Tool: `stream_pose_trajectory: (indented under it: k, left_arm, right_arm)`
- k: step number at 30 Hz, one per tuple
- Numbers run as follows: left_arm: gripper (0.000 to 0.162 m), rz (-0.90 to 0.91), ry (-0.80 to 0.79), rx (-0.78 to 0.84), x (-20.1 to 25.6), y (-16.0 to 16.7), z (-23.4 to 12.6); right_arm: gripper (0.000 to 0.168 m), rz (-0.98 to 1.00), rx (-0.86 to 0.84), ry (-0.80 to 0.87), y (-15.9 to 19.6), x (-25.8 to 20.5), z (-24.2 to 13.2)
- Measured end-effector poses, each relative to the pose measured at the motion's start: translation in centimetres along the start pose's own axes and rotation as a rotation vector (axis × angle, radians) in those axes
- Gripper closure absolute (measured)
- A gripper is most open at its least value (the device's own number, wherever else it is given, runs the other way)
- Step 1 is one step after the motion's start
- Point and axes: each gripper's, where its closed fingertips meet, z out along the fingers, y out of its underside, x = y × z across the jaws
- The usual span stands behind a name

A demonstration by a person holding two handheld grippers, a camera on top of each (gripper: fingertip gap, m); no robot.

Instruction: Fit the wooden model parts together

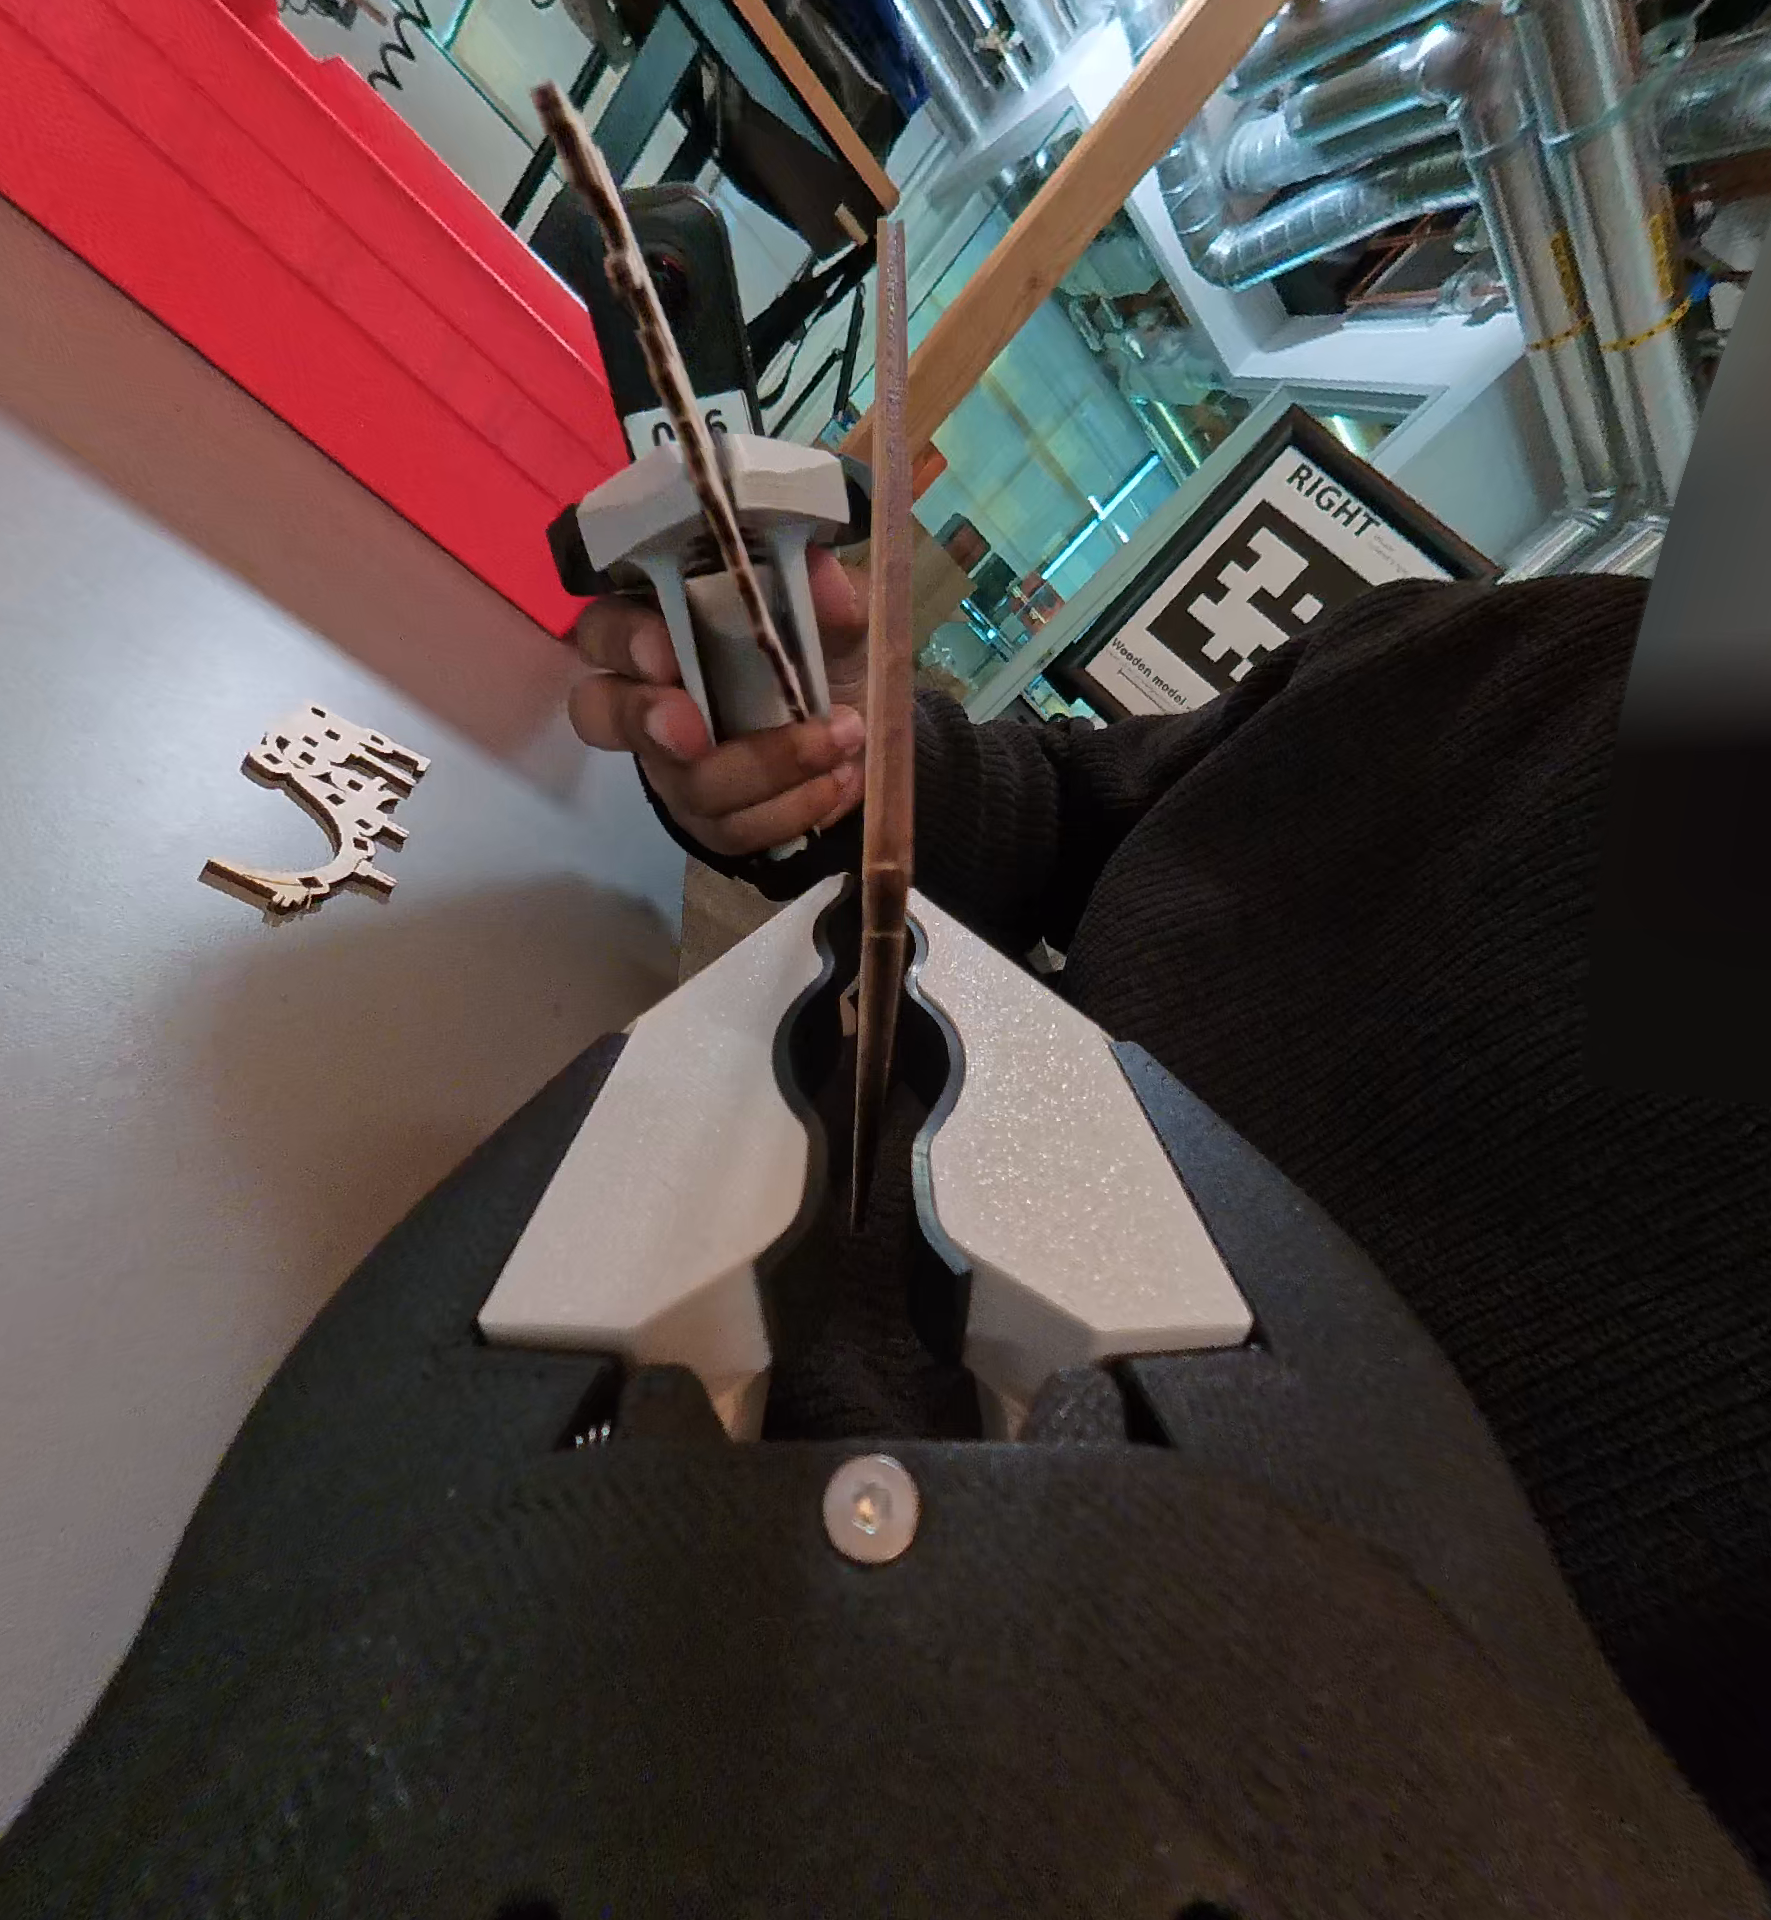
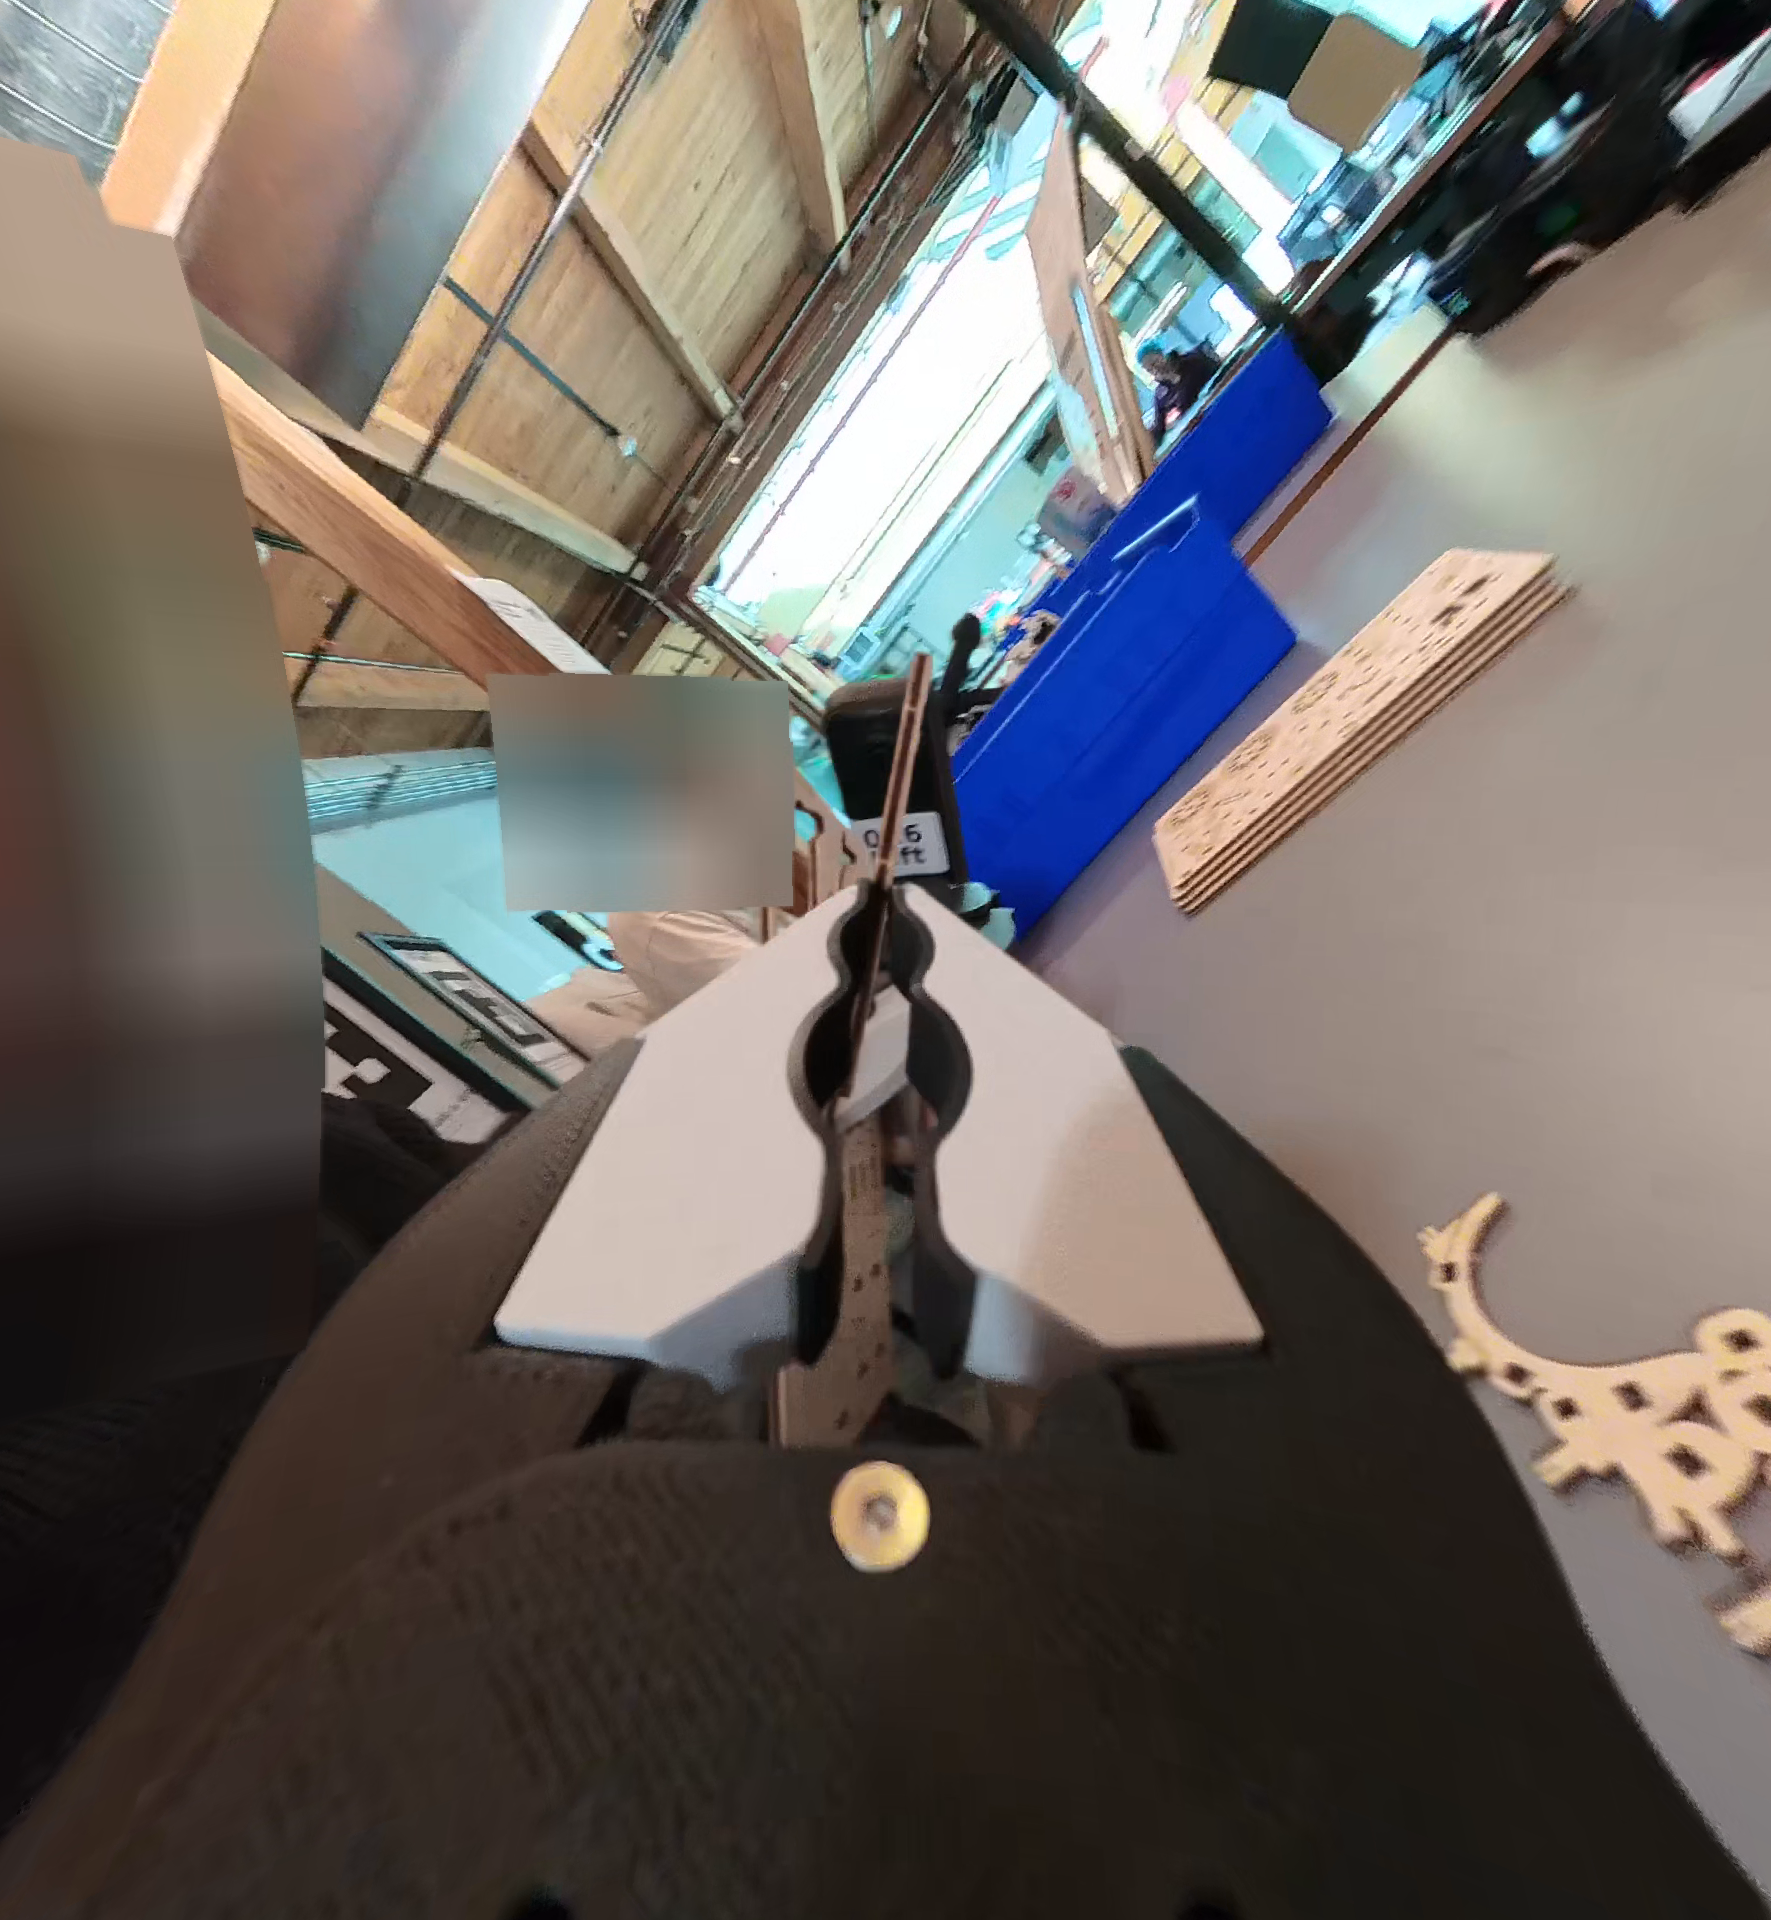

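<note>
In the left wrist view, my left gripper (image 1: 876,920) is shut on a thin flat wooden part (image 1: 889,623), seen edge-on and pointing up and away. Just beyond it, a hand holds my right gripper (image 1: 717,497) facing the camera. It is shut on a perforated wooden part (image 1: 642,301) that leans left. The two parts come close near the hand; I cannot tell if they touch. In the right wrist view, my right gripper (image 2: 879,909) is shut on that perforated part (image 2: 858,1288), edge-on. The left gripper's black body (image 2: 865,748) stands right behind it.
A loose dinosaur-shaped wooden part (image 1: 325,810) lies on the grey table (image 1: 81,1091); it also shows at the right (image 2: 1639,1403). A stack of wooden sheets (image 2: 1359,727) lies farther off. A red box (image 1: 268,281), a blue box (image 2: 1120,675) and a framed marker sign (image 1: 1265,592) border the table. The gap from one gripper's tips to the other's is roughly 8 centimeters.
</note>
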Motion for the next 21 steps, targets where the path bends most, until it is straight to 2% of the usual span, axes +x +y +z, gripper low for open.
stream_pose_trajectory:
  k: [4, 10, 15, 21]
  left_arm:
    - [0.162, -0.022, -0.017, 0.057, -0.4, -1.0, -1.0]
    - [0.162, -0.131, -0.255, 0.24, -5.0, -3.4, -5.4]
    - [0.162, -0.197, -0.332, 0.323, -6.8, -4.1, -8.2]
    - [0.162, -0.247, -0.389, 0.232, -8.1, -2.5, -7.6]
  right_arm:
    - [0.167, -0.162, 0.027, 0.143, -1.9, 1.1, -1.3]
    - [0.167, -0.323, 0.04, 0.306, -3.6, 2.0, -3.4]
    - [0.167, -0.312, 0.003, 0.319, -2.4, 2.7, -3.3]
    - [0.167, -0.245, -0.002, 0.273, -1.8, 3.2, -3.1]
